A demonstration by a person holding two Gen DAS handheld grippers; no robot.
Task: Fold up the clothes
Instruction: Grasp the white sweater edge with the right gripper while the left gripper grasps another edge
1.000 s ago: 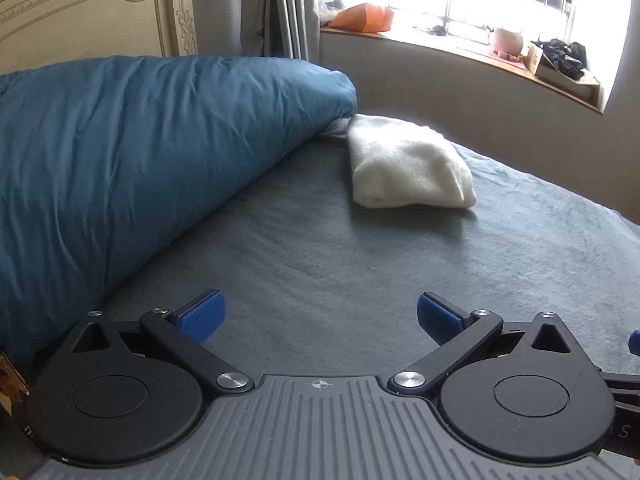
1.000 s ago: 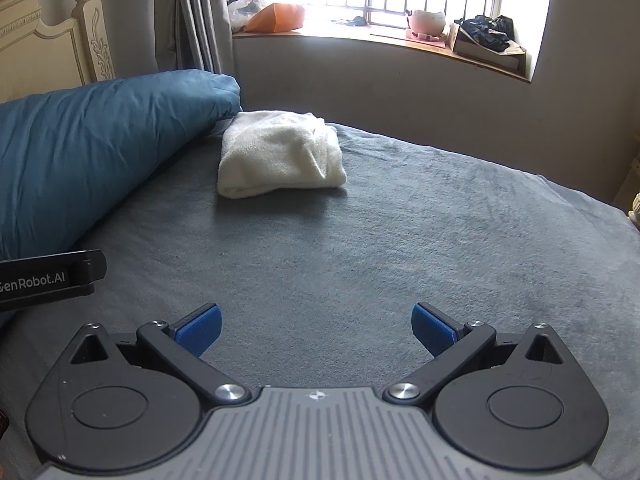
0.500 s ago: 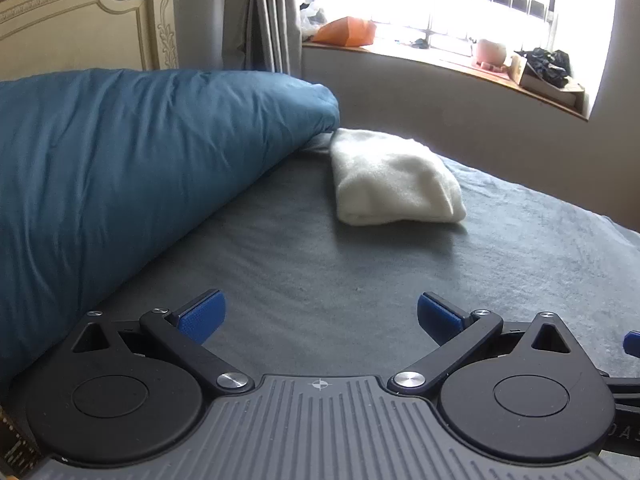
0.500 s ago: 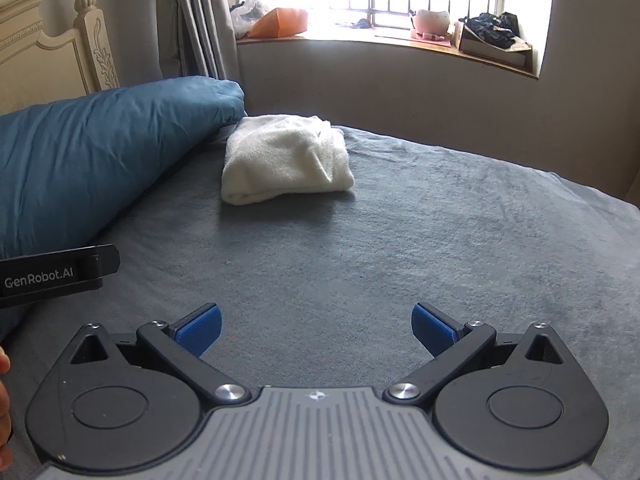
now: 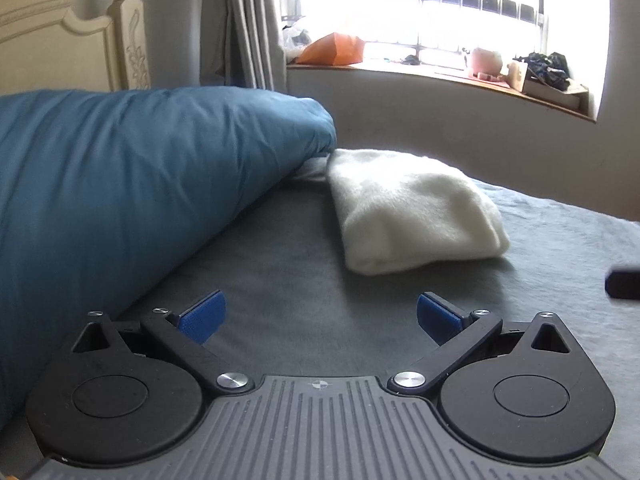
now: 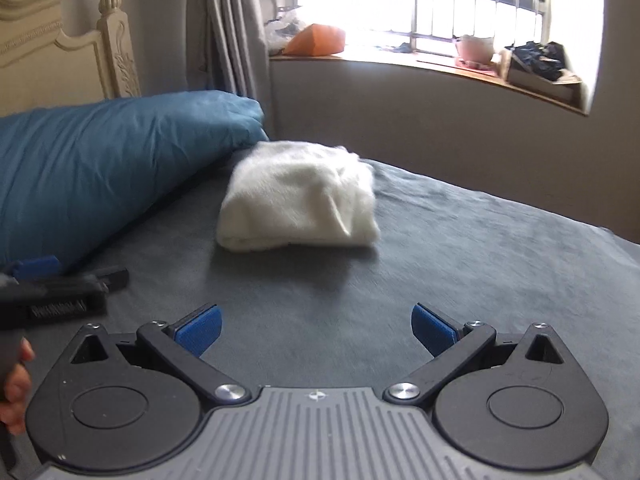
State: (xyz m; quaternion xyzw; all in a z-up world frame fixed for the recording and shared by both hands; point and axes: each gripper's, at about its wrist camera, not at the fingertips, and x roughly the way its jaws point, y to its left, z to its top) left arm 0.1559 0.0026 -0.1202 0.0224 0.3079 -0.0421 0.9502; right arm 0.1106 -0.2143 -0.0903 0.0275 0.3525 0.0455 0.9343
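A folded cream-white garment lies on the grey bed sheet, its far end against the blue duvet. The right wrist view shows the same bundle ahead and slightly left. My left gripper hovers open above the sheet, short of the garment, with nothing between its blue pads. Beside it, my right gripper is likewise open and empty, short of the bundle. The left gripper's body and a hand show at the left edge of the right wrist view.
A bulky blue duvet fills the left side of the bed. A cream headboard and grey curtain stand behind it. The window sill holds an orange bag, a pot and a box. A wall borders the bed's far side.
Both grippers have moved forward toward the folded garment, which now looks larger and closer. The left gripper has come further into the right wrist view. Both stay open.
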